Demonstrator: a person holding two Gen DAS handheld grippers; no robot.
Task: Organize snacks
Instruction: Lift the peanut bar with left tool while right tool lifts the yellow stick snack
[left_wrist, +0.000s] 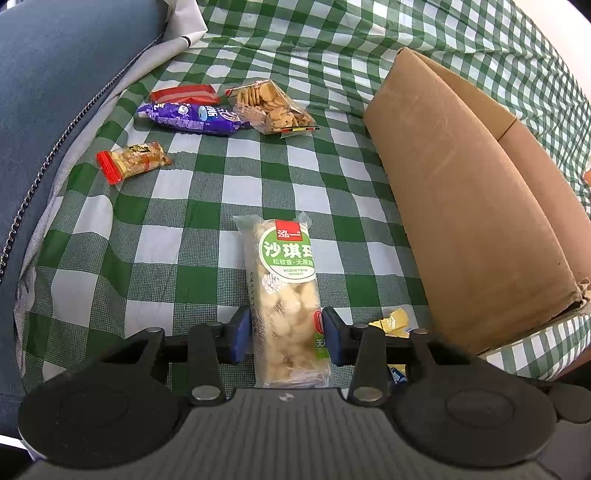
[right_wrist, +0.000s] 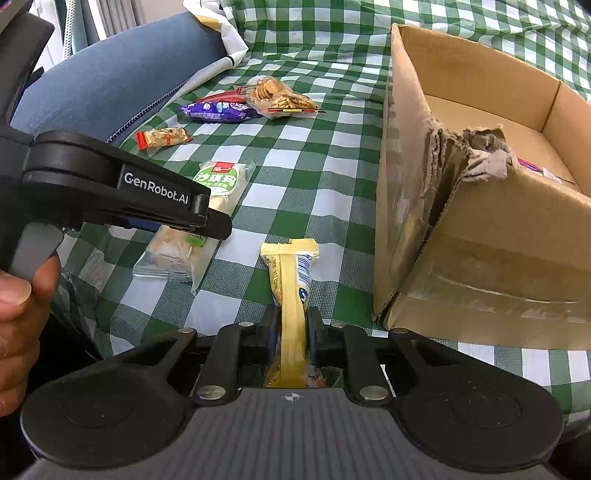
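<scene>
Left gripper (left_wrist: 287, 334) fingers pinching soft, crushable sachima pack (left_wrist: 286, 291) midway; right gripper (right_wrist: 291, 334) fingers squeezing light yellow snack bar (right_wrist: 293, 291).

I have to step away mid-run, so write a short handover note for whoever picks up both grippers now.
Left gripper: fingers closed around the green-labelled clear-wrapped sachima bar.
Right gripper: shut on the yellow-wrapped snack stick.
Brown cardboard box sits to the right; something purple already lies inside.
Left on the green checked cloth: red-ended bar, purple packet, red packet, clear cracker bag.
</scene>
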